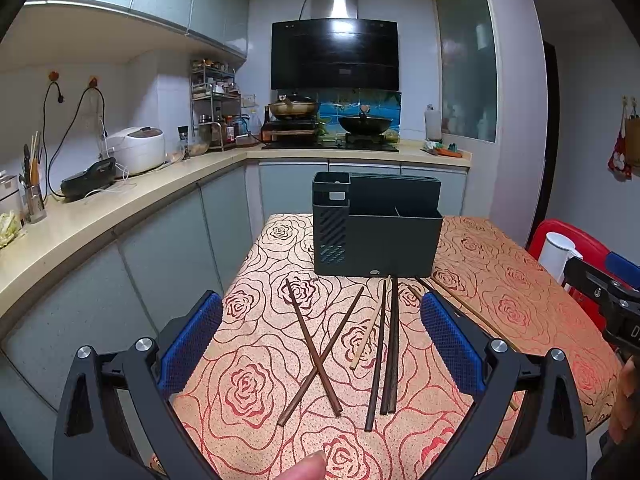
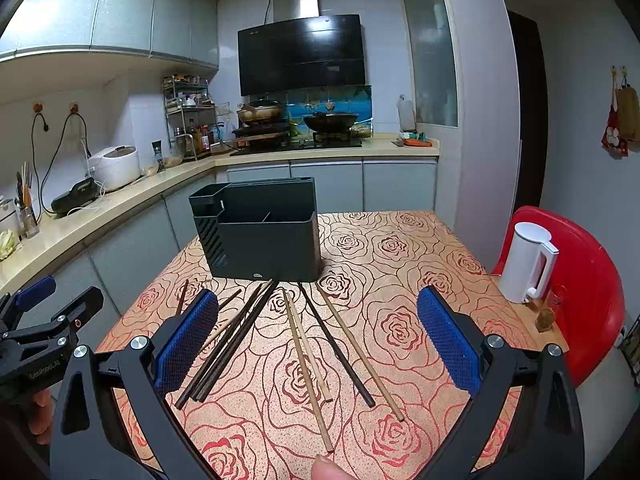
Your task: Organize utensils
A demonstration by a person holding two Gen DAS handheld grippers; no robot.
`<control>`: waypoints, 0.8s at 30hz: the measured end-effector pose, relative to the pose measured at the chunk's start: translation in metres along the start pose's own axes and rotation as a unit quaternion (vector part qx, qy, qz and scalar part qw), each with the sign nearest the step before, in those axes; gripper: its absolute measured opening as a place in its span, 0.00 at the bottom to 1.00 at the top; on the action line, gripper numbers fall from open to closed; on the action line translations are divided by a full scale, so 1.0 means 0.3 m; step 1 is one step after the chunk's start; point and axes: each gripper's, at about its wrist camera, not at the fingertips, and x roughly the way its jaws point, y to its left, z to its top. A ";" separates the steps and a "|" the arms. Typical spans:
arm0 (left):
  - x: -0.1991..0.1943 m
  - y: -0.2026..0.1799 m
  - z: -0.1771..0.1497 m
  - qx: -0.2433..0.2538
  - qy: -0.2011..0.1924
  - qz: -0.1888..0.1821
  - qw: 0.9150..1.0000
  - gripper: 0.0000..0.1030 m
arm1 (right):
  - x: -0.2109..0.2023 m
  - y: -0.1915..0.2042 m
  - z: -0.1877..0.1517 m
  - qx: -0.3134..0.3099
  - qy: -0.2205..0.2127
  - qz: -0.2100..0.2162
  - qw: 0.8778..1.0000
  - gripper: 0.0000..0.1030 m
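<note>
A dark grey utensil holder with several compartments stands upright on the rose-patterned table. Several loose chopsticks lie flat in front of it. In the left wrist view, two dark crossed chopsticks lie left of a parallel dark bundle and a pale one. In the right wrist view, a dark bundle lies on the left and lighter wooden chopsticks fan out on the right. My left gripper hovers open above the crossed pair. My right gripper is open above the wooden ones. Neither holds anything.
A white kettle stands at the table's right edge beside a red chair. The kitchen counter runs along the left with a rice cooker and a jar of utensils. A stove with pans sits behind.
</note>
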 end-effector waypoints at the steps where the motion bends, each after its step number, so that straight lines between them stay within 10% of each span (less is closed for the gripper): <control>1: 0.001 0.000 -0.001 0.000 0.000 0.000 1.000 0.93 | 0.001 -0.001 0.000 0.000 0.000 0.000 1.000 0.94; 24: 0.012 -0.005 -0.015 -0.001 0.003 -0.001 1.000 0.93 | 0.001 0.012 -0.009 -0.002 0.002 0.002 1.000 0.94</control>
